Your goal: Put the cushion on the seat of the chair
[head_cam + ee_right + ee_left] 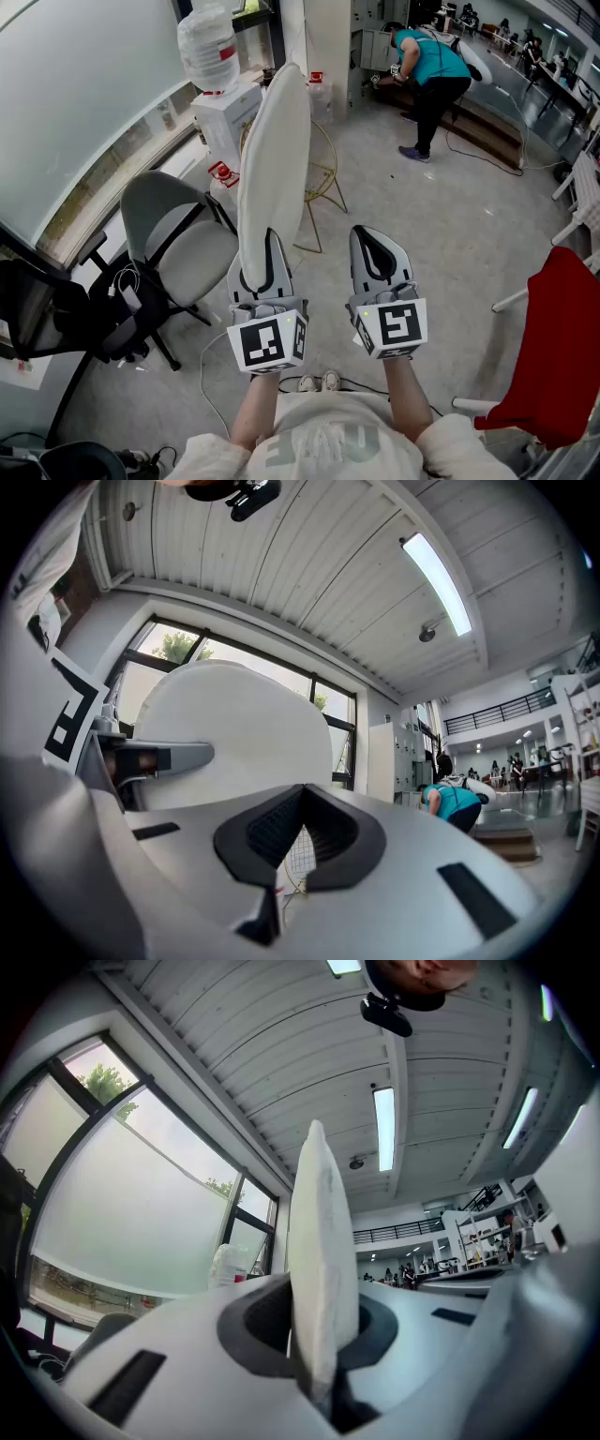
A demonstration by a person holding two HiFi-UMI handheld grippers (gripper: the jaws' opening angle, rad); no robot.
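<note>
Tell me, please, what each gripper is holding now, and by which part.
The left gripper is shut on the white cushion, gripping it at its near edge. The right gripper is shut and holds nothing.

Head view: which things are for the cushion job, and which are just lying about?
For the job: flat cream oval cushion; left gripper, clamped on it; grey office chair.
Just about: red chair; white water dispenser; black chair.

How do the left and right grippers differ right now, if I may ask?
The left gripper grips the white cushion on edge; the right gripper holds nothing. The left gripper's fingers are parted by the cushion; the right gripper's fingers touch at their tips. Both point forward, side by side.
</note>
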